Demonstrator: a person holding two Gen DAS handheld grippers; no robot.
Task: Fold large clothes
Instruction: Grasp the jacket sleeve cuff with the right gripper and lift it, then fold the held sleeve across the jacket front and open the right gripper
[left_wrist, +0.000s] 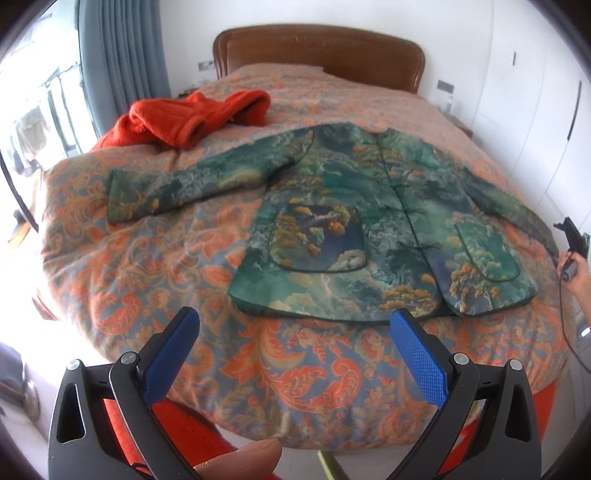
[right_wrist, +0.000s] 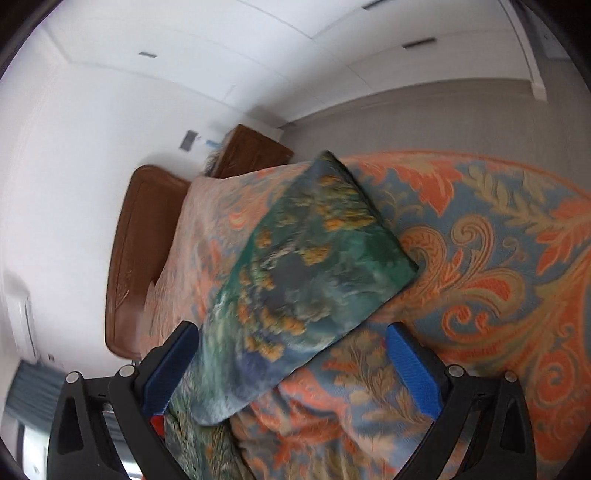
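Observation:
A green patterned jacket (left_wrist: 369, 206) lies flat, front up, on the bed, both sleeves spread out. My left gripper (left_wrist: 293, 325) is open and empty, hovering just short of the jacket's hem. My right gripper (right_wrist: 290, 341) is open, rolled sideways, with the jacket's right sleeve end (right_wrist: 306, 280) lying between its blue fingers (right_wrist: 413, 369) without being pinched. In the left wrist view the right gripper shows at the far right edge (left_wrist: 570, 240), beside that sleeve.
An orange fleece garment (left_wrist: 184, 118) is bunched at the bed's far left. The orange and blue patterned bedspread (left_wrist: 147, 280) covers the bed. A brown wooden headboard (left_wrist: 317, 48) stands at the back. A grey curtain (left_wrist: 122, 55) hangs left; white wardrobe doors (left_wrist: 546, 110) stand right.

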